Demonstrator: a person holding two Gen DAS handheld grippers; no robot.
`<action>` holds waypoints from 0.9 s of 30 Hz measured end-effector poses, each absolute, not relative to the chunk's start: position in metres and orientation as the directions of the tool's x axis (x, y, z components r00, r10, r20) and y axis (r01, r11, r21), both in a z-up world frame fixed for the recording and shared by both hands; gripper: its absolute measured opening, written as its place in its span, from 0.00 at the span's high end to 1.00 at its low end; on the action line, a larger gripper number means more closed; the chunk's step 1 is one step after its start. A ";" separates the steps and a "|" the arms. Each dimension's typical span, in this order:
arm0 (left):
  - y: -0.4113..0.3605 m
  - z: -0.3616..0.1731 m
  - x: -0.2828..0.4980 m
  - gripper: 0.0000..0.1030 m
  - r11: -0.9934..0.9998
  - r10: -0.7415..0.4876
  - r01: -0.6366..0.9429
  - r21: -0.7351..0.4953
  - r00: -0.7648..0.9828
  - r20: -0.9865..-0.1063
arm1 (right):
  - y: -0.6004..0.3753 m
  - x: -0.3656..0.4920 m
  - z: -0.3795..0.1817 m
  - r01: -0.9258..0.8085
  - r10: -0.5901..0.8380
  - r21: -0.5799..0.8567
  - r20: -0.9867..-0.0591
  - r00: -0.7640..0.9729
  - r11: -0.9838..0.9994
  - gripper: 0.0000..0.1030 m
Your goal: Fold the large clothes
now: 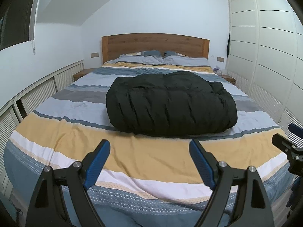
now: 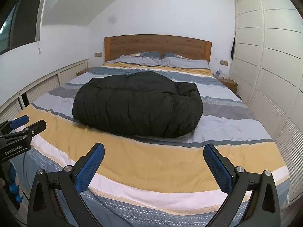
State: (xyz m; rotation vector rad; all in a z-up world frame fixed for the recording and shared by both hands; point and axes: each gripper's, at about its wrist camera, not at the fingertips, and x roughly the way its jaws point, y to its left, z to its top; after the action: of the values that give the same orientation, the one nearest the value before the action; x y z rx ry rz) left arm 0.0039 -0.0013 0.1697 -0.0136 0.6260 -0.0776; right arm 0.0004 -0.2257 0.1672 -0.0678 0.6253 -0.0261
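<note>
One black puffy garment (image 1: 170, 102), bundled, lies mid-bed on striped cover (image 1: 132, 151). Two pillows (image 1: 144, 59) at one wooden headboard (image 1: 151, 44). Left gripper (image 1: 149, 147) and right gripper (image 2: 153, 151): jaws wide, empty, above bed foot, well apart from garment.
</note>
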 end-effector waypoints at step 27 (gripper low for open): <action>0.023 0.151 0.005 0.17 0.999 -0.034 0.006 -0.049 0.793 -0.608 | -0.236 0.002 0.150 0.037 -0.054 -0.041 -0.608 0.792 0.998 0.01</action>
State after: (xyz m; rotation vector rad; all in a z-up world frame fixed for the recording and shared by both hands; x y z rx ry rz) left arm 0.0048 0.0231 0.1509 -0.0451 0.6550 -0.0212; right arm 0.0021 -0.2361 0.1496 -0.0273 0.6546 -0.0493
